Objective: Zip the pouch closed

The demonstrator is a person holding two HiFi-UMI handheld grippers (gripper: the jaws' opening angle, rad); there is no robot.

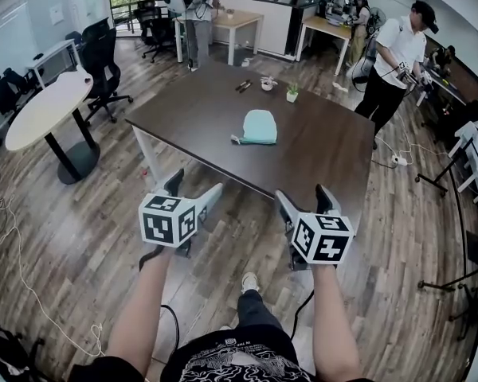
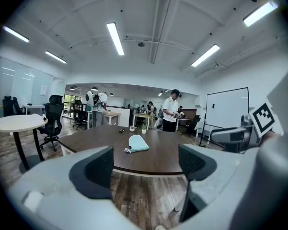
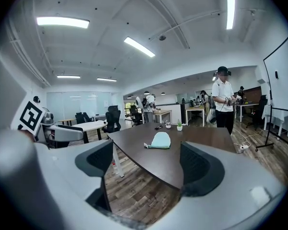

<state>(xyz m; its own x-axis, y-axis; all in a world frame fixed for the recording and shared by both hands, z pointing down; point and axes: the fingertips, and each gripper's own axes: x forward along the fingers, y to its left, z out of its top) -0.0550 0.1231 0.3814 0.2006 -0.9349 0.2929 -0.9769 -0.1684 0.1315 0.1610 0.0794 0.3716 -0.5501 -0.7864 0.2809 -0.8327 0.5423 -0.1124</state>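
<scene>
Jaws of the left hand-held gripper [image 2: 144, 163] are seen spread wide apart, and nothing is gripped or touched by its dark pads [image 2: 93, 170]; only the floor [image 1: 80, 229] and the near edge of the table [image 1: 199, 122] are framed in the gap. The right hand-held gripper [image 3: 149, 163] is likewise released, its jaws set wide with nothing caught between them. Both are held side by side over the wooden floor, short of the near edge of the dark brown table, and each is pointed towards it and tipped slightly down. The pouch [image 1: 260, 126], pale teal, is laid flat near the middle of the table, well apart from both hand-held grippers and touched by neither. A small tab is shown at its left end, but whether the zip is open or closed cannot be told from any view. Bare table top is seen between the pouch and the near edge. Towards the far side of the table a small potted plant [image 1: 291, 93], a white cup [image 1: 268, 83] and a few small dark items [image 1: 244, 85] are set, all apart from the pouch. To the left a round white table [image 1: 44, 106] and a black office chair [image 1: 103, 62] are placed. Beyond the table on the right a person [image 1: 394, 54] in a white shirt is seen standing, with a cable [image 1: 394, 159] lying on the floor nearby. A whiteboard [image 2: 226, 108] is shown at the right of the left gripper view.
</scene>
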